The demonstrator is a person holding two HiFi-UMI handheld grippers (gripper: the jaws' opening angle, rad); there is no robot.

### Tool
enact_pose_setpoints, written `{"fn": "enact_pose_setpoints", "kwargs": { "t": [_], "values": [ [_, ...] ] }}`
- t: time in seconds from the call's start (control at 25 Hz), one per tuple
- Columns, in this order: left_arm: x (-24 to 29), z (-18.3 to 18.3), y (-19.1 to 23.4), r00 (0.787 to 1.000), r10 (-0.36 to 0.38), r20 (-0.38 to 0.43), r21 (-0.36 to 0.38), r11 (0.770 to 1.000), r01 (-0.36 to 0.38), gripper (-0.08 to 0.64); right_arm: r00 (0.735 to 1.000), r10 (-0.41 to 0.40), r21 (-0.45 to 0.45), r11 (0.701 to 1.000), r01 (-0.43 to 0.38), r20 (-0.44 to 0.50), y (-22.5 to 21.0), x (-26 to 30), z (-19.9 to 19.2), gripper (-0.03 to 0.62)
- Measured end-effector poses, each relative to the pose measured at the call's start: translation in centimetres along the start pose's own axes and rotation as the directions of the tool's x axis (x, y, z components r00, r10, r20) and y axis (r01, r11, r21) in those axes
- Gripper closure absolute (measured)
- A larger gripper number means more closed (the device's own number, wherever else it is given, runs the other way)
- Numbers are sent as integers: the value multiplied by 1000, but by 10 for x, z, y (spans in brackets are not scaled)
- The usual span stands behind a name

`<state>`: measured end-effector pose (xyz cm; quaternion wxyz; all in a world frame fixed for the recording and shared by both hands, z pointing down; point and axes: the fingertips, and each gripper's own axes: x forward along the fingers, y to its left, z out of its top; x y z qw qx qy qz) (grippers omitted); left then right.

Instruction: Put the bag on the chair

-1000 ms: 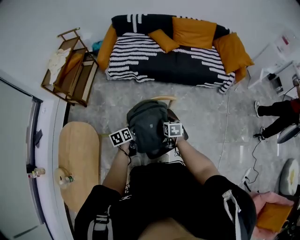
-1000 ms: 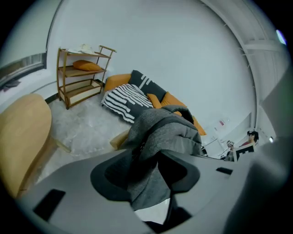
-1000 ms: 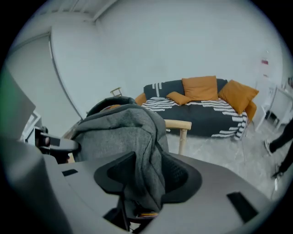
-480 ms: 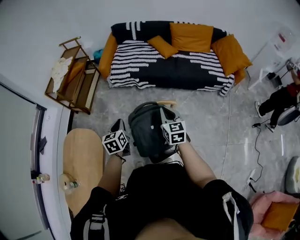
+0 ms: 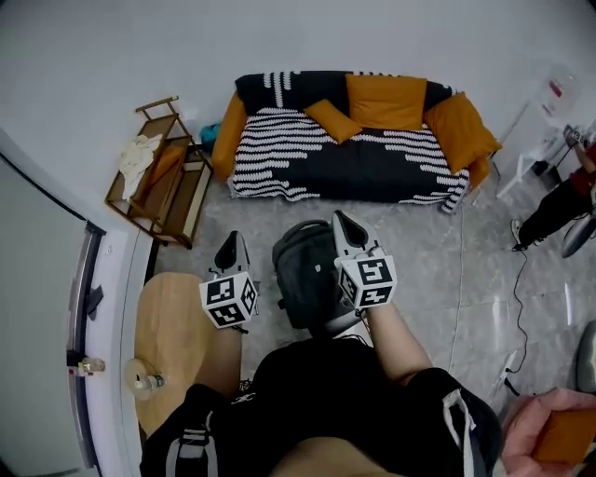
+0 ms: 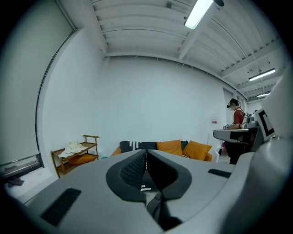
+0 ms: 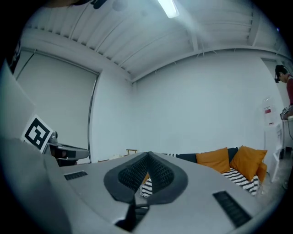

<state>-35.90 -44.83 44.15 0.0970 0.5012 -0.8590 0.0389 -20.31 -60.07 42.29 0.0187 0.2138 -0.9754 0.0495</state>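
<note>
Room: plain white walls [image 5: 307, 33], grey marbled tile floor [image 5: 438, 270]. Black sofa [image 5: 372, 163] against the far wall with a white-striped throw over it. Orange cushions [image 5: 386, 101] along its back and at both ends. Wooden rack [image 5: 172, 186] just left of the sofa, pale cloth [image 5: 140, 154] on its top shelf. Oval wooden desk [image 5: 172, 326] at near left, a bottle [image 5: 144, 380] standing near its edge. White-framed glass panel [image 5: 88, 307] right beside the desk. Ceiling is white and beamed, with lit tube lamps [image 6: 199, 13]. Light is even, no hard shadows.
</note>
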Motion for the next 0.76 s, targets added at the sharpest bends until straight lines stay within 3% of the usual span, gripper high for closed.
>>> {"fn": "enact_pose_setpoints", "kwargs": {
  "t": [0.76],
  "values": [
    [-49,-2,25,995,-97,1,31,995,97,537,999,-29,21,999,28,20,66,-28,-11,580]
  ]
}}
